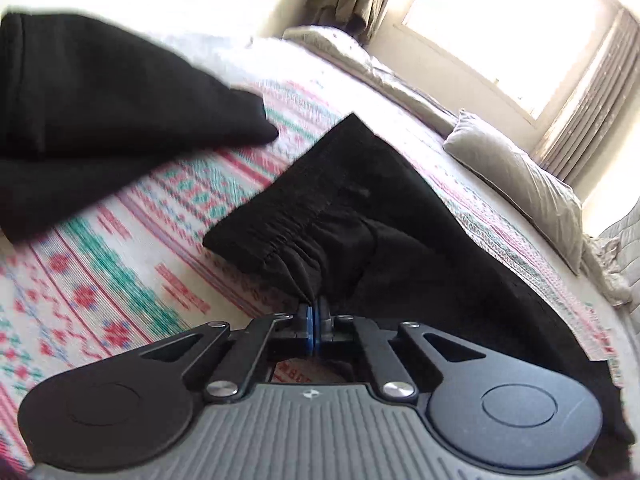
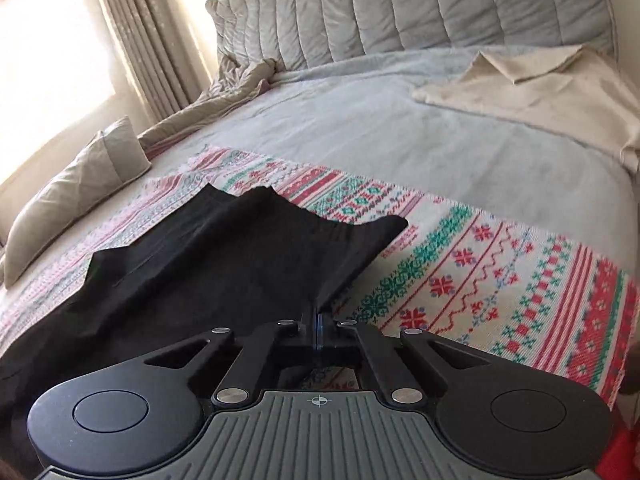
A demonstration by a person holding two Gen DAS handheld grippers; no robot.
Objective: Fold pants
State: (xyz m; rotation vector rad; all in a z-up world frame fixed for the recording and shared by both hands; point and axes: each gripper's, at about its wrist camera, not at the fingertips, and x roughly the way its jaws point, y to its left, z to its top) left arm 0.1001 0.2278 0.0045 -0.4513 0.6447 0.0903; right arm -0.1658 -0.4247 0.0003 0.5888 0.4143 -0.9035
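Black pants [image 1: 360, 208] lie on a patterned red, green and white blanket [image 1: 120, 280] on a bed. In the left wrist view my left gripper [image 1: 316, 304] is shut on the gathered elastic waistband, and the cloth bunches into folds at the blue pads. A second black garment [image 1: 100, 112] lies at the upper left, blurred. In the right wrist view my right gripper [image 2: 316, 316] is shut on an edge of the black pants [image 2: 224, 256], which rise from the blanket [image 2: 500, 272] in a taut fan toward the fingers.
A grey pillow [image 1: 520, 184] lies beyond the pants, near a bright window with curtains [image 1: 592, 92]. In the right wrist view a quilted grey headboard [image 2: 400, 4], a pale blue sheet [image 2: 400, 132], a cream cloth [image 2: 540, 84] and the grey pillow [image 2: 72, 192] surround the blanket.
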